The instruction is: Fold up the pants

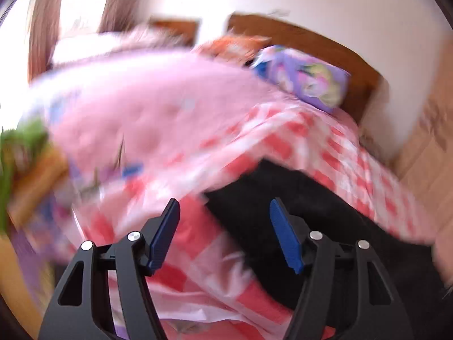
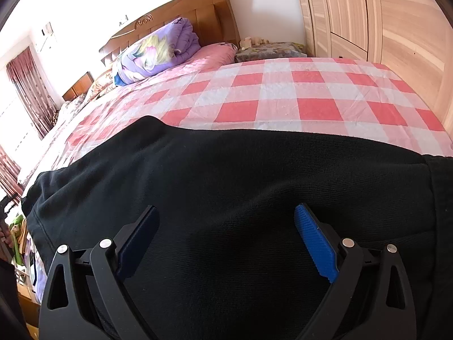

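Black pants (image 2: pixel 226 170) lie spread across the near part of a bed and fill the lower half of the right wrist view. My right gripper (image 2: pixel 226 212) hovers just over the cloth, open, with nothing pinched between its blue pads (image 2: pixel 315 243). The left wrist view is blurred. My left gripper (image 1: pixel 223 206) is open there too, with nothing between its fingers. It hangs over the left edge of the pants (image 1: pixel 297 198), where the black cloth meets the checked sheet (image 1: pixel 198 240).
A red and white checked sheet (image 2: pixel 283 93) covers the bed beyond the pants. A rolled purple quilt (image 2: pixel 158 51) lies against the wooden headboard (image 2: pixel 198 8). A light wood wardrobe (image 2: pixel 396 28) stands to the right, and a pink cover (image 1: pixel 155 99) lies to the left.
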